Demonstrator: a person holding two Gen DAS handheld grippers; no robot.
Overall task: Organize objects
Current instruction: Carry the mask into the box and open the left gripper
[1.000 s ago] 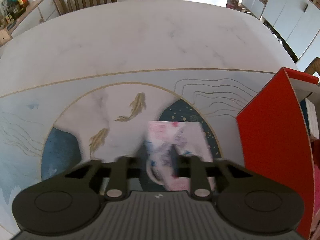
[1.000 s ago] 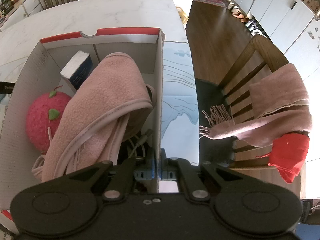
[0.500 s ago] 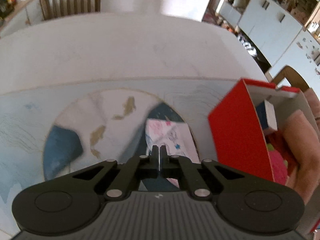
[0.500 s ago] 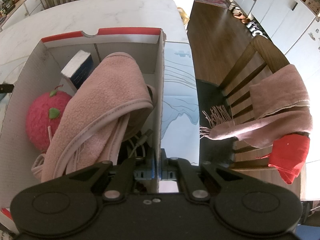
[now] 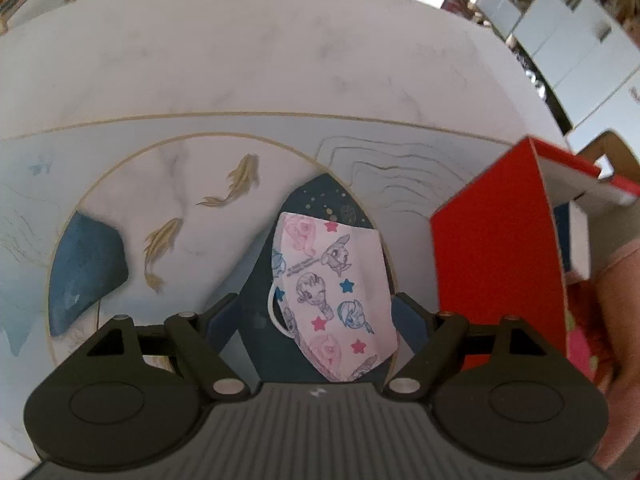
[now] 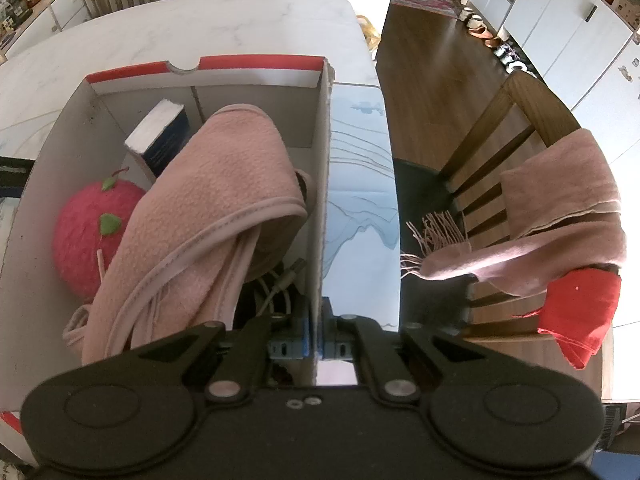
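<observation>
A soft printed face mask (image 5: 334, 300) lies flat on the glossy painted tabletop (image 5: 240, 80) between the left gripper (image 5: 316, 312)'s fingers, which have just spread apart. The right gripper (image 6: 316, 336)'s fingers pinch the red cardboard box (image 6: 320, 184)'s wall; inside lie a fleecy pink towel (image 6: 208, 208), a fuzzy apple toy (image 6: 88, 232) and a book (image 6: 160, 140).

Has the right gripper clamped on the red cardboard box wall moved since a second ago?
No. The right gripper is shut on the same wall of the red cardboard box, and the wooden chair beside it sits at the same spot in view.
</observation>
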